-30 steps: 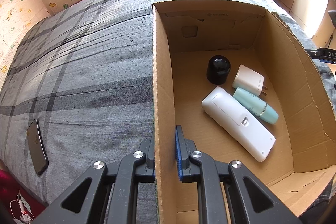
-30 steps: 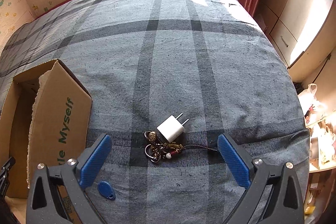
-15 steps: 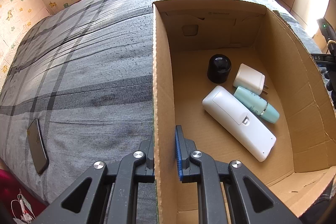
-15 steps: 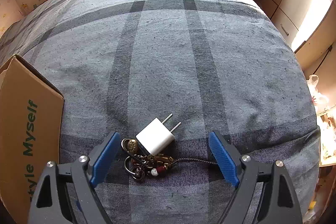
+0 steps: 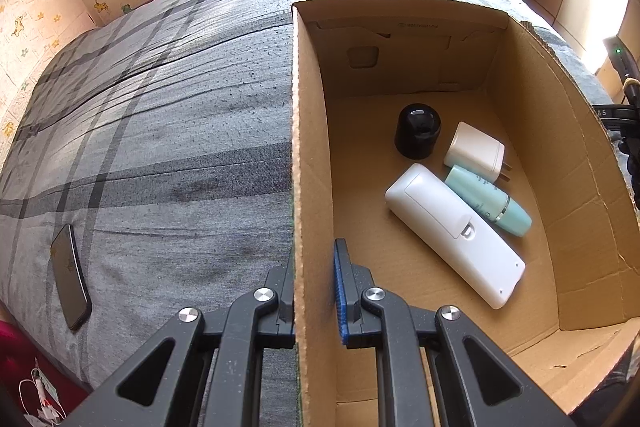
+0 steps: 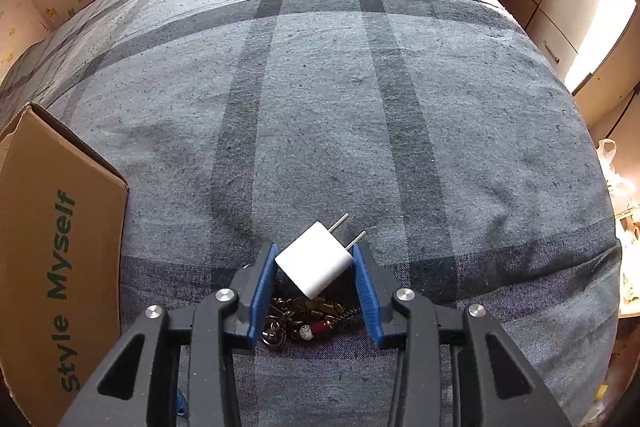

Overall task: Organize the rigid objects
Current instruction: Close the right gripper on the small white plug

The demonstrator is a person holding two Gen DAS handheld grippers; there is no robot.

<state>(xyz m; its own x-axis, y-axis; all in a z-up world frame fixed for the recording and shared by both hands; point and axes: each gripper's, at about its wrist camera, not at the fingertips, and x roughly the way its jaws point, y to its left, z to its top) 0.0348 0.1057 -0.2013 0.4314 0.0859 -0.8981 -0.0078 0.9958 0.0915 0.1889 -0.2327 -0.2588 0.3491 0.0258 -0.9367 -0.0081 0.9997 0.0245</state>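
Observation:
My left gripper is shut on the left wall of an open cardboard box that stands on the bed. Inside the box lie a black cylinder, a white charger, a teal tube and a white remote-like case. My right gripper is shut on a small white plug adapter, its two prongs pointing up and right. A keychain bundle lies on the bedcover just under and behind the adapter.
The bed has a grey plaid cover. A dark phone lies on it near the left edge. The box's outer side with green lettering stands at the left of the right wrist view. Cabinets stand at the right.
My right gripper moved down to the white plug adapter and closed from wide open onto it. The left gripper and the box have stayed put.

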